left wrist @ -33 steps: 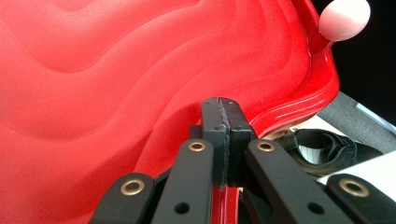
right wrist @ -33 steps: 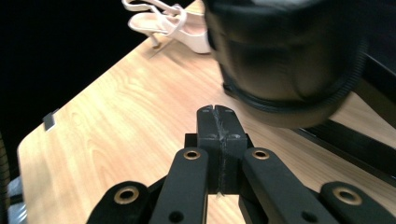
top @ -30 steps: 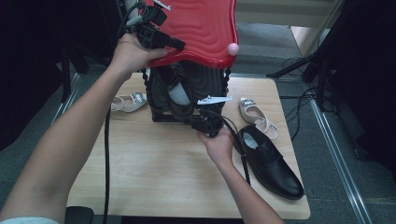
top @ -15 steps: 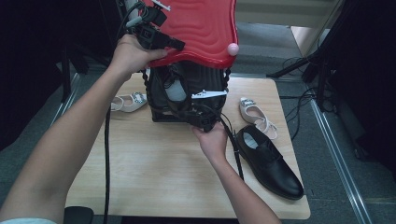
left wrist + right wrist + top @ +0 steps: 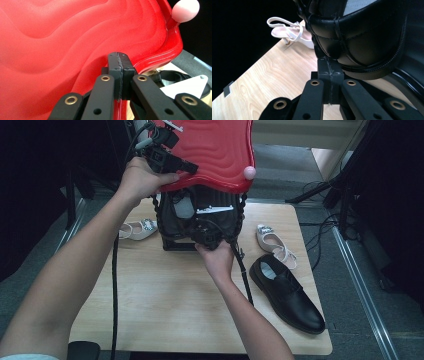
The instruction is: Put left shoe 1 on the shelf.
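Red hard-shell suitcase (image 5: 210,150) standing open mid-table; left gripper (image 5: 119,72) clamping its stiff, slick lid rim. Right gripper (image 5: 329,75), jaws closed, probably nipping the soft black lining (image 5: 362,40).

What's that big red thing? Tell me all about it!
It is the red lid of a black case standing on the wooden table. It looks like hard, shiny plastic with wavy ridges and a raised rim, and a small pink knob sits near one edge. It is swung up and open above the case. The left gripper is shut on its rim, jaws pressed together in the left gripper view.
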Tool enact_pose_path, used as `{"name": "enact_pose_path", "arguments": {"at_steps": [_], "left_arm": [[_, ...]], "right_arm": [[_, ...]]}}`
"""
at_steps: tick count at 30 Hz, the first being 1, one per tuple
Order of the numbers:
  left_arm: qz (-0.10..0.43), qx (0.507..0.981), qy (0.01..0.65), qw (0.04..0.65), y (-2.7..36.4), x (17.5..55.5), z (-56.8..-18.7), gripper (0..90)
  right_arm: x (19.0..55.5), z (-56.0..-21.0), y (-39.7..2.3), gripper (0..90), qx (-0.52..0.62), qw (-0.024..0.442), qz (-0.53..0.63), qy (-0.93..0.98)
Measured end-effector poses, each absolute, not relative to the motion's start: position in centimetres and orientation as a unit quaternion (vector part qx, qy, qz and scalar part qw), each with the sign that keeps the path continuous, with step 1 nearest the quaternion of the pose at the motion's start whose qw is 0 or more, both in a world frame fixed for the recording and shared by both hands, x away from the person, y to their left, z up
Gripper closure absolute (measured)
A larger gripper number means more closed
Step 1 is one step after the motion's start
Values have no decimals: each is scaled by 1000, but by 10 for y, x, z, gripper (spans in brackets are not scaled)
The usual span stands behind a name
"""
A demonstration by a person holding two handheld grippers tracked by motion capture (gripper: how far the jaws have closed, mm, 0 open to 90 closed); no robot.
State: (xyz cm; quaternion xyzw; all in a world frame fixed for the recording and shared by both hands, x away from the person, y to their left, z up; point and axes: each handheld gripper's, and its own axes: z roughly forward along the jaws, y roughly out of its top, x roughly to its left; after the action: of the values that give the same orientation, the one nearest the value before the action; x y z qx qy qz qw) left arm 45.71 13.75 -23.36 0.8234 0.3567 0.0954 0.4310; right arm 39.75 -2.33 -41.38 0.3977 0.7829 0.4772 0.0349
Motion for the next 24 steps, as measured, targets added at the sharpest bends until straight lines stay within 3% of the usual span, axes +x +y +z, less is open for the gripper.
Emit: {"name": "enact_pose_path", "arguments": {"at_steps": [17,24], "left_arm": [[103,822,355,434,139,455,-235,900],[111,821,353,434,141,452,-230,900]], "right_arm": [[417,-417,10,900,404,20,478,779],[406,-415,2,900,384,17,480,789]]}}
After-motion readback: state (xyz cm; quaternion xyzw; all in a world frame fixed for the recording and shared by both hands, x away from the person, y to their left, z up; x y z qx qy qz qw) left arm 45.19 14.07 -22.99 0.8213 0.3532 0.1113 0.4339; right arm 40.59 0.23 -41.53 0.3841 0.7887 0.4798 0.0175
